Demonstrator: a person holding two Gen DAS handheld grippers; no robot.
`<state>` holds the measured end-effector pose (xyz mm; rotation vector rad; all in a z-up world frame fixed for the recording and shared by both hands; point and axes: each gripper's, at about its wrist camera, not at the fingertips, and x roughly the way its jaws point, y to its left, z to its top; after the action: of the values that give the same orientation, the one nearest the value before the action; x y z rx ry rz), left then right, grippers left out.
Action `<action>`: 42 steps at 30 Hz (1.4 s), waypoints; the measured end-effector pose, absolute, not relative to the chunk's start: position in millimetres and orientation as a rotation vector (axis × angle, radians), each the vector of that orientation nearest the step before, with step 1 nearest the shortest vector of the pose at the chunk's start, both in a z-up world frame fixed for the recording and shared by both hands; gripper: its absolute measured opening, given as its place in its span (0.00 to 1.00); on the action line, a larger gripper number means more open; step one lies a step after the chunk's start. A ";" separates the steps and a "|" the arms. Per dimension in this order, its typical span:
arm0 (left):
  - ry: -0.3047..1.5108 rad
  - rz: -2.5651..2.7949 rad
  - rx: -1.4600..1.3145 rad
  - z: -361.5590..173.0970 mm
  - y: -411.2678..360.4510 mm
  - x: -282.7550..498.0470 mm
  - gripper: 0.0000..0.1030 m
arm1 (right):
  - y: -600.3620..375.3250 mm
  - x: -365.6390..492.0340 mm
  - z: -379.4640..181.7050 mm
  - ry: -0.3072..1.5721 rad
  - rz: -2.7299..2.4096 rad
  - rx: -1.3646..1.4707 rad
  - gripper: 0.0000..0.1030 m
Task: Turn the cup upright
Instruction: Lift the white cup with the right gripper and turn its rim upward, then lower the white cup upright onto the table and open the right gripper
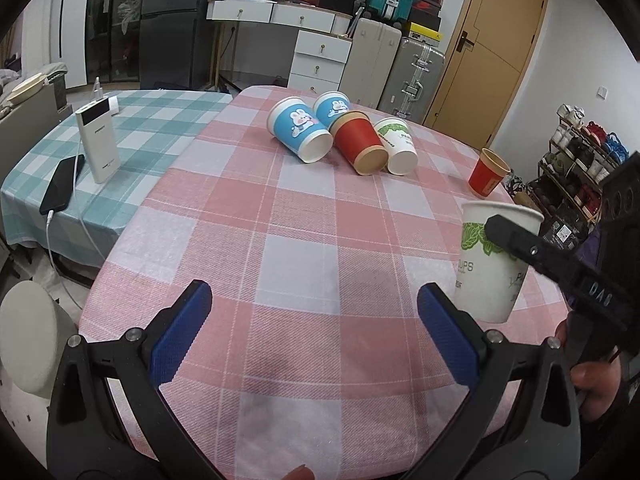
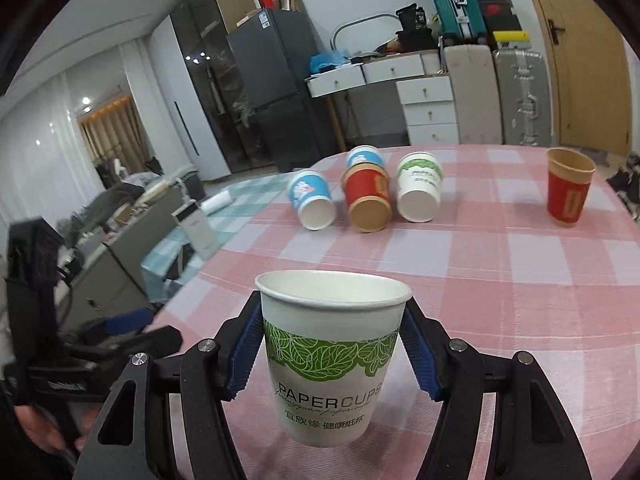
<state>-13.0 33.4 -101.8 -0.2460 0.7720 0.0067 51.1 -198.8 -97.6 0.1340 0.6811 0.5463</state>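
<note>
Currently the white leaf-print paper cup (image 2: 334, 360) was held upright, apparently just above the pink checked tablecloth (image 2: 500, 300), pinched mid-wall by the right gripper (image 2: 332, 356). Left gripper (image 1: 316, 336) was spread apart, empty. Cup judged light, thin-walled, crushable; gentle mid-body pinch preferred.

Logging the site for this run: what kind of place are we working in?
Most likely a lived-in home, a dining or living room: a table under a pink checked cloth, a fridge, stacked suitcases and a shoe rack.
</note>
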 end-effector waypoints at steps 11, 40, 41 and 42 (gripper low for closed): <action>0.831 0.013 -0.268 -116.0 24.7 9.5 1.00 | -191.8 70.3 -123.7 0.737 0.482 0.087 0.64; 0.806 -0.004 -0.251 -99.5 11.8 -1.4 1.00 | -215.1 8.9 -132.6 0.908 0.569 0.046 0.87; 0.802 -0.004 -0.248 -96.9 11.0 -1.9 1.00 | -220.9 5.1 -127.7 0.893 0.560 0.051 0.88; 0.800 -0.008 -0.244 -94.9 9.7 -2.4 1.00 | -228.1 1.2 -121.6 0.876 0.554 0.068 0.91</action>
<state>-2.4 9.7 -94.9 -0.2444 0.8004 -0.0079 1.2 -228.1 -121.6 0.0681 0.8759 0.5541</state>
